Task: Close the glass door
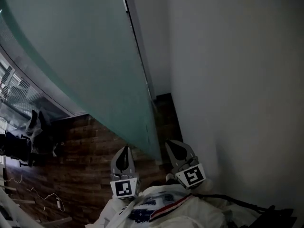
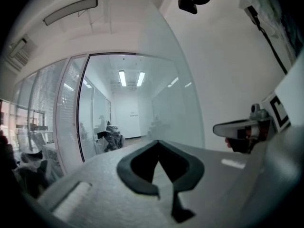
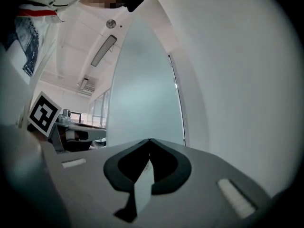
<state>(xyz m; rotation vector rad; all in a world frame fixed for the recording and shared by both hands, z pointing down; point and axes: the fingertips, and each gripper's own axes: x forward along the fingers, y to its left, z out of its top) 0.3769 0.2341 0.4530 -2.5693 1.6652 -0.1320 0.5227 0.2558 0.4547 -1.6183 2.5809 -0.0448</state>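
The left gripper [image 1: 126,151] and right gripper [image 1: 172,147] both have their fingers closed, holding nothing. The glass door [image 1: 95,65] stands just ahead of them.

"What carries everything here?"

"A dark brown wood-plank floor [image 1: 90,148], which the head view shows below the wall."

"And what lies on it?"

"At the left edge stands dark black furniture [image 1: 19,144], seemingly chairs, too dim to count. Toward the bottom left a thin pale cable [image 1: 45,197] trails loosely over the planks, apart from that furniture."
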